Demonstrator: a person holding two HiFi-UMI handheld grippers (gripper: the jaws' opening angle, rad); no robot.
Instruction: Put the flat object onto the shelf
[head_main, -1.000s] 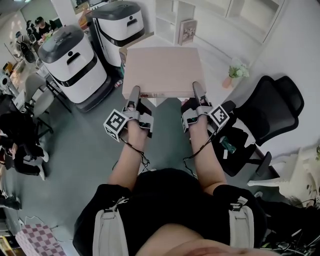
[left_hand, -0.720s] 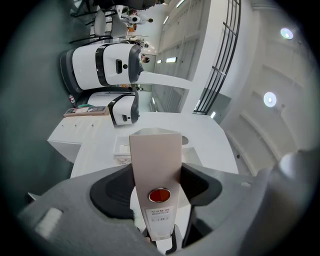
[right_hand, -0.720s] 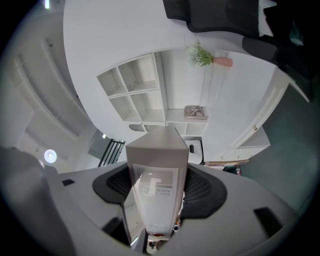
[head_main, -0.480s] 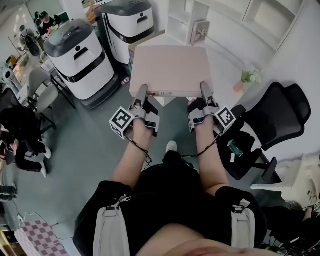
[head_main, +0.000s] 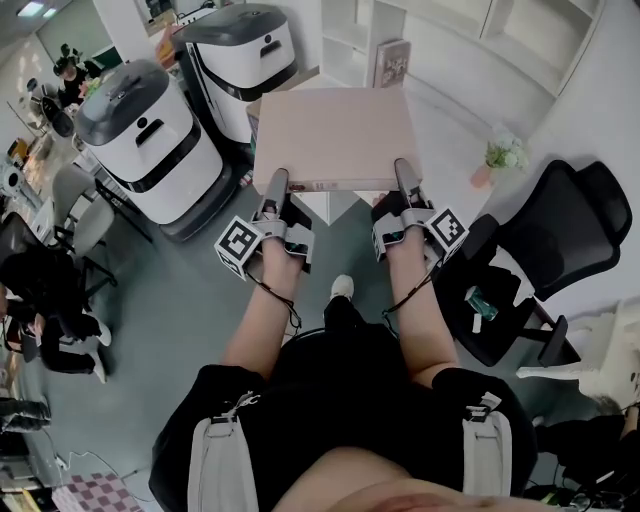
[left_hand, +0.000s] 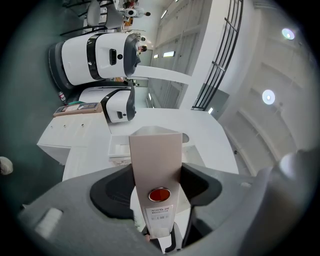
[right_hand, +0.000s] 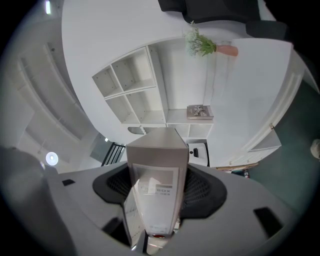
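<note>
Flat box (head_main: 335, 135) held level in the air over the floor, near the white shelf (head_main: 350, 45) but not on it. Left tool (head_main: 273, 188) clamped on the box's near edge, left end. Right tool (head_main: 403, 178) clamped on the same edge, right end.

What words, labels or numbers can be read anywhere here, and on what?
"BOX": label on the flat box's edge; other print there blurred.
White sticker on the same box: print too small to read.
Book on the shelf: cover unreadable.
</note>
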